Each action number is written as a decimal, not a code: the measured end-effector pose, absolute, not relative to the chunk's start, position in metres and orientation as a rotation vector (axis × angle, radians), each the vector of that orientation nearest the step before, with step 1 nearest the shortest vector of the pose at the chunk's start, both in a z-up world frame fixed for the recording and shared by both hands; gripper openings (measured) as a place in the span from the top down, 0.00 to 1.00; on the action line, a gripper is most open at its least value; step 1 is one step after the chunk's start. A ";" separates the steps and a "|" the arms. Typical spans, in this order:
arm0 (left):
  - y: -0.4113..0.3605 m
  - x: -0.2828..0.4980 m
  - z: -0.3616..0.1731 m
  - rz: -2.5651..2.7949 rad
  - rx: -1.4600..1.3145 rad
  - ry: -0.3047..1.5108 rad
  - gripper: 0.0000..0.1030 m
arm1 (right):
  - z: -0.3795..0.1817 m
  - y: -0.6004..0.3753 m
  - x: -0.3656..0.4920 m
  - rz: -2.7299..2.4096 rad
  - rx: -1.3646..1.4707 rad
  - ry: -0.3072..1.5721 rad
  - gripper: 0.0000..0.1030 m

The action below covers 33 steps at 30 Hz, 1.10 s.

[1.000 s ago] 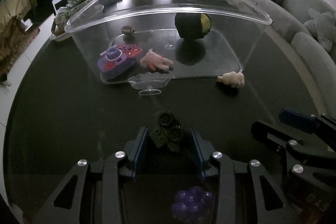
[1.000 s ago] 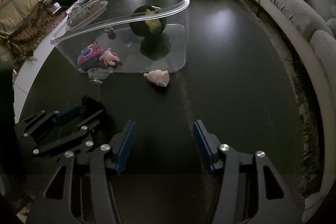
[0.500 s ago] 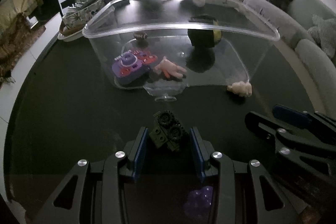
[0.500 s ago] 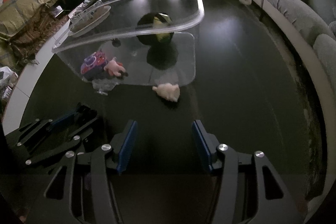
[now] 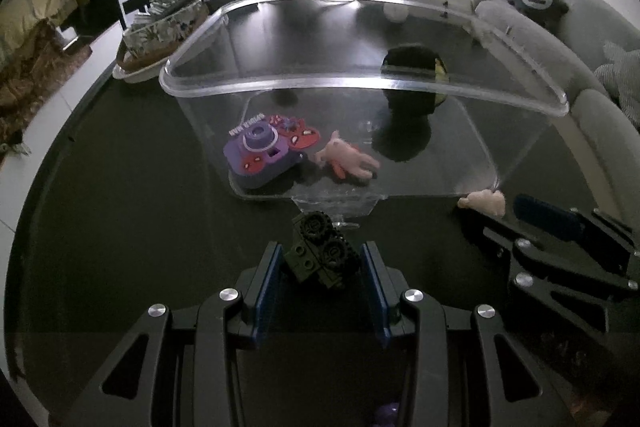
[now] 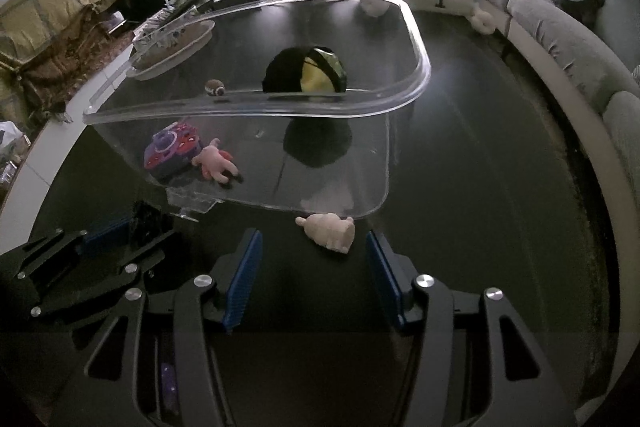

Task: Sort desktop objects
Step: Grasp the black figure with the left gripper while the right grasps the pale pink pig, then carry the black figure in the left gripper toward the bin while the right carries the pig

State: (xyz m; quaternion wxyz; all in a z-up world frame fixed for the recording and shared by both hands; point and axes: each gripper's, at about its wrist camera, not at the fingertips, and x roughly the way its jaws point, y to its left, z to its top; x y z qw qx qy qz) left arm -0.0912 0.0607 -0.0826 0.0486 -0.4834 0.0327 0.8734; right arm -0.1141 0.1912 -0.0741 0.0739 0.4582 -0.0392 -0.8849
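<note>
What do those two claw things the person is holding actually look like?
Both look alike. The left gripper and the right gripper are matte black frames with triangular cut-outs and shiny silver screw heads. Each ends in two flat fingers faced with ribbed blue pads. No cables, sleeves or hands show.

Left gripper (image 5: 320, 263) clamps toy truck (image 5: 320, 253) (green).

Your 2 wrist cameras each look forward and steeply down along their own fingers, close over the dark table (image 5: 120, 227). Both face the clear bin (image 5: 360, 83) (image 6: 256, 111). Each view catches the other gripper at its edge: right gripper (image 5: 532, 223), left gripper (image 6: 120, 231).
</note>
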 end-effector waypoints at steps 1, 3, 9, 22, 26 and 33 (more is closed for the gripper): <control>0.059 -0.092 -0.085 2.660 -1.479 0.103 0.65 | -0.075 0.190 -0.116 -2.657 1.378 -0.115 0.50; 0.058 -0.092 -0.088 2.654 -1.485 0.092 0.65 | -0.078 0.189 -0.119 -2.657 1.384 -0.115 0.53; 0.060 -0.094 -0.093 2.638 -1.503 0.102 0.65 | -0.083 0.184 -0.123 -2.685 1.409 -0.057 0.69; 0.059 -0.090 -0.086 2.640 -1.507 0.093 0.65 | -0.073 0.185 -0.109 -2.648 1.392 -0.116 0.75; 0.057 -0.081 -0.076 2.654 -1.485 0.102 0.65 | -0.059 0.184 -0.095 -2.659 1.354 -0.112 0.75; 0.057 -0.063 -0.054 2.698 -1.416 0.126 0.67 | -0.039 0.179 -0.074 -2.690 1.297 -0.100 0.75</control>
